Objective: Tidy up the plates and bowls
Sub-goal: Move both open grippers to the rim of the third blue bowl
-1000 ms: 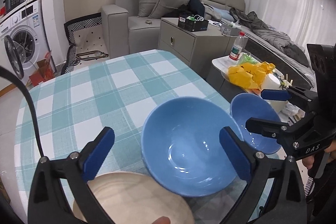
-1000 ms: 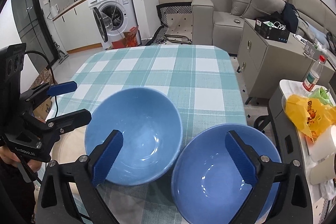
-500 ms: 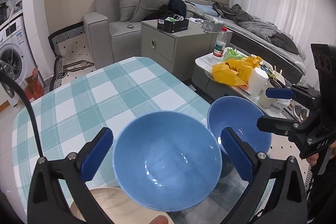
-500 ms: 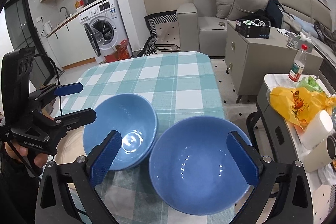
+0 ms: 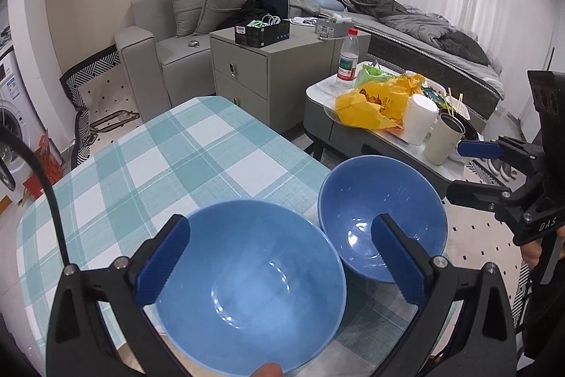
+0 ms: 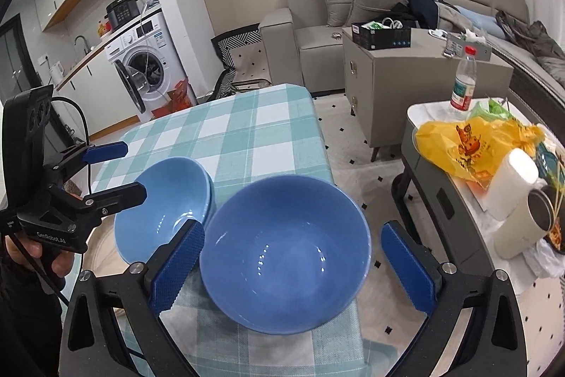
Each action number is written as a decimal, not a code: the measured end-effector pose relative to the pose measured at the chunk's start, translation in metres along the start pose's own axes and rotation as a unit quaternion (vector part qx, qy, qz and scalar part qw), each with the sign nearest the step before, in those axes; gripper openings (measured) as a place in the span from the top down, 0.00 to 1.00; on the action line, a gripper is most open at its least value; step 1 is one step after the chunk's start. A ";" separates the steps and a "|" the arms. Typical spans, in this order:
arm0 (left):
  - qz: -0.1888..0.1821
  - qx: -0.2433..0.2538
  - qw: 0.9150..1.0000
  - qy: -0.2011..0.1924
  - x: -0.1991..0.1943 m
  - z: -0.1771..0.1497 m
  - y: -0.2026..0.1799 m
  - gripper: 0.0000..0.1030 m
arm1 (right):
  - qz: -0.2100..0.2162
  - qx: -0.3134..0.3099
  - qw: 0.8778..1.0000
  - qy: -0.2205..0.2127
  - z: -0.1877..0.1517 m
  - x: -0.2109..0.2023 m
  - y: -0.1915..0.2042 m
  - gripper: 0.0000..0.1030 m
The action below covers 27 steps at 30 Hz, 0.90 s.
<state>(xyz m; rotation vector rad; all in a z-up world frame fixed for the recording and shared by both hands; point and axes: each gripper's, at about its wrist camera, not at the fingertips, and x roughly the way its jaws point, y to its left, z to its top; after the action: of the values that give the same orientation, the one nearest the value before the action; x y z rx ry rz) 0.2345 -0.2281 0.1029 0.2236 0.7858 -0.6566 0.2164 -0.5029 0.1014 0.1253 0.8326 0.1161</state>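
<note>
My L tongs (image 5: pixel 279 253) wide open, holding nothing, straddling near blue bowl (image 5: pixel 247 285). R tongs (image 6: pixel 293 265) likewise over 2nd bowl (image 6: pixel 286 253) at table (image 6: pixel 229 129) edge. Tip: centre on rim, squeeze slow, lift level.

left gripper (image 5: pixel 282 257) now low over the left blue bowl (image 5: pixel 250 295), beige plate almost out of its view, right gripper (image 6: pixel 293 267) closed in around the right blue bowl (image 6: pixel 286 253), both views swung rightward toward the side table (image 6: pixel 441 115)
</note>
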 end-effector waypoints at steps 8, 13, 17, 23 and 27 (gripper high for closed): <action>-0.007 0.028 0.999 0.018 0.017 0.006 -0.018 0.00 | -0.002 0.035 0.999 0.019 -0.017 0.007 -0.026 0.01; -0.010 0.038 0.999 0.028 0.029 0.012 -0.026 0.00 | 0.015 0.054 0.998 0.023 -0.022 0.013 -0.036 0.01; -0.014 0.052 0.998 0.038 0.040 0.013 -0.034 0.00 | 0.022 0.065 0.997 0.027 -0.027 0.017 -0.043 0.01; -0.024 0.067 0.996 0.059 0.059 0.017 -0.044 0.01 | 0.031 0.090 0.994 0.045 -0.037 0.030 -0.055 0.01; -0.027 0.082 0.994 0.064 0.067 0.017 -0.051 0.02 | 0.028 0.090 0.994 0.048 -0.041 0.035 -0.058 0.01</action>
<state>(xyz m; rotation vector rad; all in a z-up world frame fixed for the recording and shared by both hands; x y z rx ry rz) 0.2477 -0.3067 0.0693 0.3989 0.8631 -0.7642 0.2121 -0.5522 0.0395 0.3144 0.9345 0.0998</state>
